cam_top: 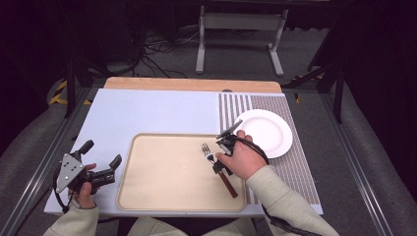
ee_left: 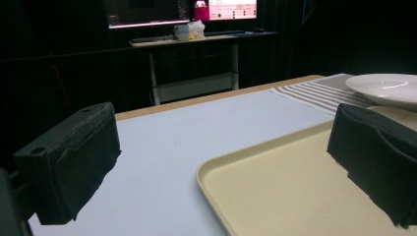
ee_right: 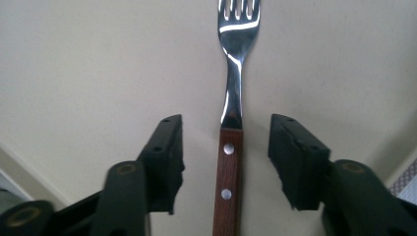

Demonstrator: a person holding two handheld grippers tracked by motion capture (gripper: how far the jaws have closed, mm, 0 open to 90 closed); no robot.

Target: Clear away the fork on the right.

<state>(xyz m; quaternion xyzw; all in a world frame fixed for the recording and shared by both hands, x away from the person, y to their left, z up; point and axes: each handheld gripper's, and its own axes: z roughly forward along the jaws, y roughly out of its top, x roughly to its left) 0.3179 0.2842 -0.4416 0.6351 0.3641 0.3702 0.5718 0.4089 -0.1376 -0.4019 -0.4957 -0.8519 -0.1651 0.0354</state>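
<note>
Two grippers are at work over a pale blue table top [cam_top: 162, 110]. At the left of the high view, the left gripper [cam_top: 102, 154] sits in the person's left hand [cam_top: 84, 191] near the table's front left corner, just beside the left edge of a beige tray [cam_top: 147, 196]. Its jaws stand wide apart with nothing between them; in the left gripper view they frame bare table and the tray's near corner [ee_left: 216, 167].

On the right part of the tray lies a fork [cam_top: 216, 166] with a wooden handle, tines pointing away from the person and handle running back toward the front right corner. The right gripper [cam_top: 220, 155], held in the right hand [cam_top: 243, 160], is down over the fork. In the right gripper view its jaws are parted on either side of the handle where wood meets steel [ee_right: 231, 147], with a clear gap on each side; they seem not to touch the fork, though the lower handle is cropped.

Farther right, a white plate [cam_top: 268, 130] rests on a striped mat [cam_top: 295, 167], just beyond the right hand.
</note>
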